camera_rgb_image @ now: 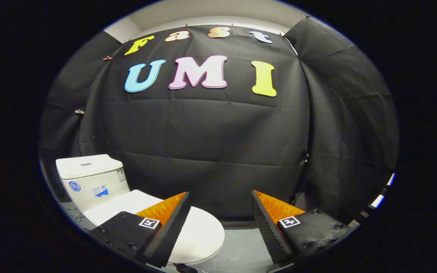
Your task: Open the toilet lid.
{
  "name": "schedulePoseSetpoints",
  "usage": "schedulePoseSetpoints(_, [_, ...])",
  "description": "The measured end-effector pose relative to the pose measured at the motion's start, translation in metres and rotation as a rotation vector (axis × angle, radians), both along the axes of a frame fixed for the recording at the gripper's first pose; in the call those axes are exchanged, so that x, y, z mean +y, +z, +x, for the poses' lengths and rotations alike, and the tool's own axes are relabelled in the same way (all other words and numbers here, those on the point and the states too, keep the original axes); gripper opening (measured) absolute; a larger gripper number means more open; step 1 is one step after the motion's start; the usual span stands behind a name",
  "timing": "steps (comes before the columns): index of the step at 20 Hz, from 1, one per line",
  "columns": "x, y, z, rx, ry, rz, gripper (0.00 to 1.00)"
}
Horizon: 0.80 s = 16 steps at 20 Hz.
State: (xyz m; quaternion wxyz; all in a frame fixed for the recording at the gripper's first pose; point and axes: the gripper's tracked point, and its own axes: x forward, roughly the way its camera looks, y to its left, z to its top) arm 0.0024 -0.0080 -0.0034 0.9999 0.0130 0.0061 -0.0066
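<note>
A white toilet stands low and to the left of my gripper, its tank [91, 178] farthest left against the black cloth wall. The white lid [199, 231] lies flat and closed over the bowl, its rounded front pointing toward the gap between my fingers. My gripper [220, 197] is open, the fingers wide apart and empty. It hovers above the toilet, and the left finger [161, 227] overlaps the lid in the view, hiding its middle. The right finger [279, 227] is off to the right of the lid, over the floor.
Black cloth walls close the booth behind and to the right of the toilet. Pale grey floor [241, 246] shows beyond the lid's front, between the fingers. A dark cable lies on the floor left of the tank base [75, 217].
</note>
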Motion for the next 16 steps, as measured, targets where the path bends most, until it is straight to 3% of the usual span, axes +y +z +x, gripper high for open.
schedulePoseSetpoints(10, [-0.016,0.023,0.0,-0.043,-0.019,-0.035,0.97])
schedulePoseSetpoints(14, [-0.018,0.052,-0.006,-0.103,-0.023,-0.145,0.97])
schedulePoseSetpoints(16, [-0.015,0.054,-0.008,-0.098,-0.013,-0.097,0.97])
